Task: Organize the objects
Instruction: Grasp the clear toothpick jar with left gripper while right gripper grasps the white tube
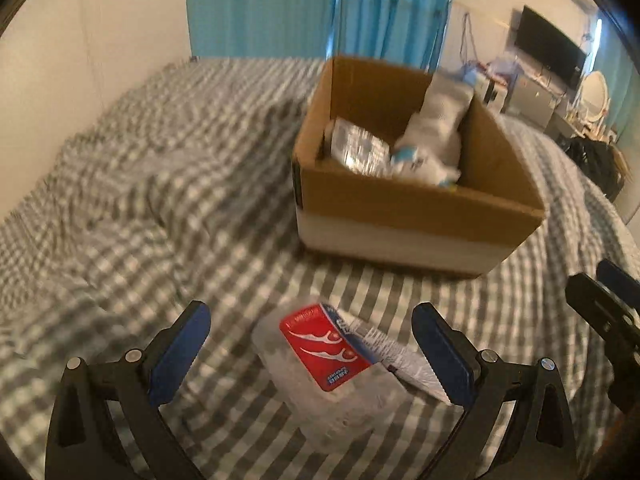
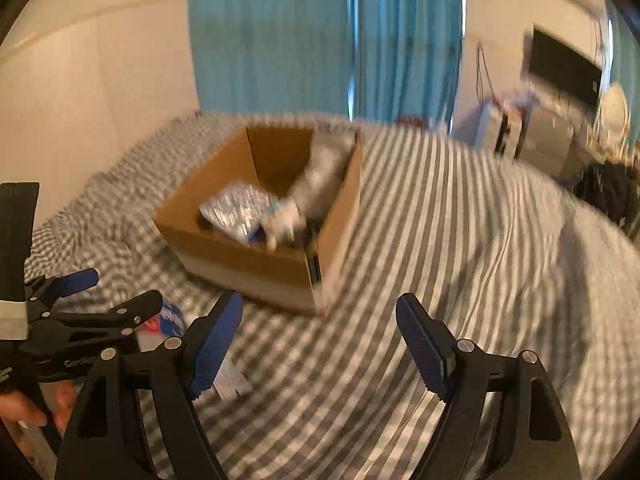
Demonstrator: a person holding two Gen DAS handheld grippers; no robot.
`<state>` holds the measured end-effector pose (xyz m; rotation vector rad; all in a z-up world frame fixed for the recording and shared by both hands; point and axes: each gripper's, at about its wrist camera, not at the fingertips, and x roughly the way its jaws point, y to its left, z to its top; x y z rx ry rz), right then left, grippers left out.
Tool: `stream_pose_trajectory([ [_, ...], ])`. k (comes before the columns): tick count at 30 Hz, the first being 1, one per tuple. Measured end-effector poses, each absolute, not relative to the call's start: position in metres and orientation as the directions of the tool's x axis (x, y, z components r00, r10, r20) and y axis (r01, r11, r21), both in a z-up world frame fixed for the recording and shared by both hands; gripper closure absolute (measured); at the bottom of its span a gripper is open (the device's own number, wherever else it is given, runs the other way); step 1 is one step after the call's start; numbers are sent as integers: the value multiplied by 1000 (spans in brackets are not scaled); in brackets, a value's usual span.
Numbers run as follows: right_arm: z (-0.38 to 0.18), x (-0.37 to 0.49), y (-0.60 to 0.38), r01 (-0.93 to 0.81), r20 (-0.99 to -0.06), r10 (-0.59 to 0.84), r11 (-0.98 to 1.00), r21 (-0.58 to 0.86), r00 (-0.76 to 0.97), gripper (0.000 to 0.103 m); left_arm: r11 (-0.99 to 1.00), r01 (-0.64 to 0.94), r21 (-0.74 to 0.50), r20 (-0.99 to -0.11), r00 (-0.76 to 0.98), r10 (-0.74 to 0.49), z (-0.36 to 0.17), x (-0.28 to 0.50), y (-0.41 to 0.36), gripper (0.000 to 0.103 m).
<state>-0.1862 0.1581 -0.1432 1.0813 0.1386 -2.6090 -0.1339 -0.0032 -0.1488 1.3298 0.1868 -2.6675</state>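
A bed with a grey-and-white checked cover [image 1: 160, 208] fills most of both views; teal curtains [image 1: 320, 8] hang along the top centre, and a dark wall screen [image 1: 550, 50] sits at the upper right.

A brown cardboard box [image 1: 400, 200], open at the top, with a pale band along its base, stands on the cover in the centre right of the left wrist view and in the centre left of the right wrist view [image 2: 248, 256]. Inside it lie a silvery foil pack [image 1: 360, 148] and a white pouch with blue print [image 1: 436, 132] that leans against the far right corner; both are blurred.

The left gripper [image 1: 312, 352] occupies the lower edge of its own view, its blue-padded jaws spread wide on either side of a clear plastic packet with a red label [image 1: 324, 348], which lies flat on the cover in the lower centre, nearer than the box and apart from it. Neither pad touches the packet.

The right gripper [image 2: 320, 344] is likewise released, jaws wide apart over bare checked cover in the lower centre of its view. In the lower left of that view the left gripper [image 2: 80, 304] appears from the side, above the same packet [image 2: 168, 316].
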Motion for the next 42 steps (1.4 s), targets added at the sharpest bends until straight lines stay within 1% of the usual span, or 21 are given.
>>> stream_pose_trajectory([
  [2, -151, -190, 156, 325, -718, -242, -946, 24, -653, 24, -985, 167, -47, -812, -580, -59, -165, -139, -1, 0],
  [5, -158, -194, 147, 329, -727, -234, -944, 11, -645, 24, -988, 155, -5, -831, -550, -82, -187, -141, -1, 0],
  [7, -162, -195, 143, 335, -733, -234, -942, 9, -638, 24, -991, 130, -43, -835, -549, -35, -198, -137, -5, 0],
  [8, -165, -196, 140, 338, -738, -231, -941, 4, -634, 24, -990, 118, -76, -830, -557, -2, -200, -132, -8, 3],
  [9, -169, -196, 137, 341, -744, -225, -940, -4, -629, 24, -990, 101, -100, -822, -570, 25, -202, -126, -10, 11],
  [10, -172, -197, 135, 342, -750, -217, -940, -12, -625, 24, -991, 89, -104, -818, -574, 34, -201, -122, -11, 14],
  [12, -176, -197, 131, 344, -758, -208, -938, -24, -618, 24, -995, 58, -81, -814, -580, 32, -200, -112, -11, 24],
  [15, -179, -194, 122, 358, -752, -205, -933, -44, -627, 24, -997, 45, -70, -814, -580, 31, -194, -98, -19, 34],
  [19, -186, -186, 107, 410, -754, -241, -911, -41, -611, 24, -990, 102, -93, -813, -582, 17, -184, -77, -36, 35],
  [27, -215, -190, 64, 549, -789, -323, -835, -21, -522, 24, -988, 149, -42, -791, -610, -58, -167, -71, -50, 36],
  [29, -226, -200, 53, 581, -814, -350, -814, 19, -464, 24, -988, 152, -27, -789, -611, -72, -168, -76, -53, 36],
  [32, -243, -210, 46, 577, -828, -379, -812, 84, -413, 33, -987, 160, 16, -791, -602, -110, -174, -81, -55, 36],
  [34, -252, -210, 44, 569, -829, -356, -821, 56, -431, 46, -985, 166, 39, -800, -586, -130, -180, -87, -57, 36],
  [35, -254, -207, 44, 573, -825, -346, -819, 34, -447, 50, -985, 169, 40, -802, -582, -132, -182, -88, -57, 37],
  [36, -254, -204, 44, 575, -822, -343, -818, 23, -454, 60, -984, 172, 40, -802, -582, -134, -183, -89, -57, 37],
  [37, -253, -202, 44, 576, -821, -336, -817, 11, -462, 65, -984, 173, 44, -801, -583, -138, -182, -89, -55, 37],
  [40, -247, -194, 46, 576, -813, -325, -817, -15, -483, 77, -985, 163, 49, -793, -594, -138, -178, -87, -50, 37],
  [42, -241, -191, 51, 570, -806, -325, -821, -18, -494, 78, -988, 151, 32, -787, -605, -118, -175, -85, -46, 37],
])
